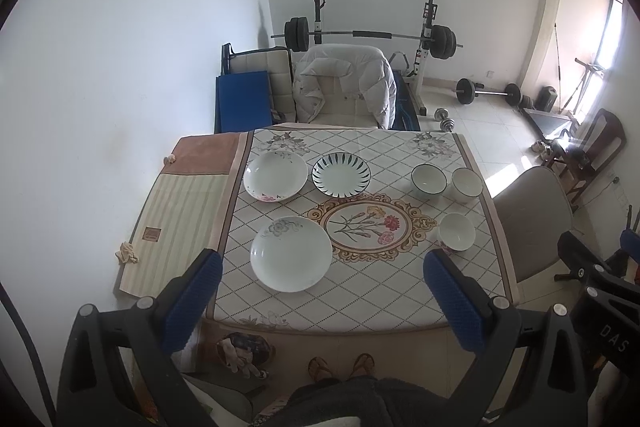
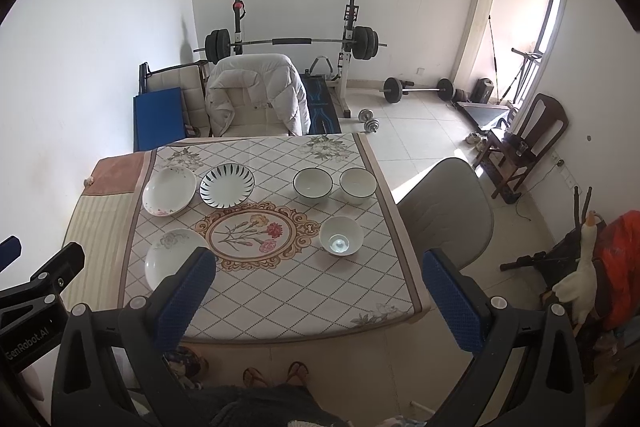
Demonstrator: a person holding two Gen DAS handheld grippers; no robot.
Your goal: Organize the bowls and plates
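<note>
Three plates lie on the table's left half: a near white plate, a far-left white plate with pink flowers, and a dark-striped plate. Three bowls stand on the right half: a dark-rimmed bowl, a second bowl beside it, and a nearer white bowl. My left gripper and right gripper are both open and empty, held above the table's near edge.
The table has a patterned cloth; a striped mat lies at its left. A chair with a white jacket stands behind, a grey chair at the right. Weights and a barbell rack stand beyond.
</note>
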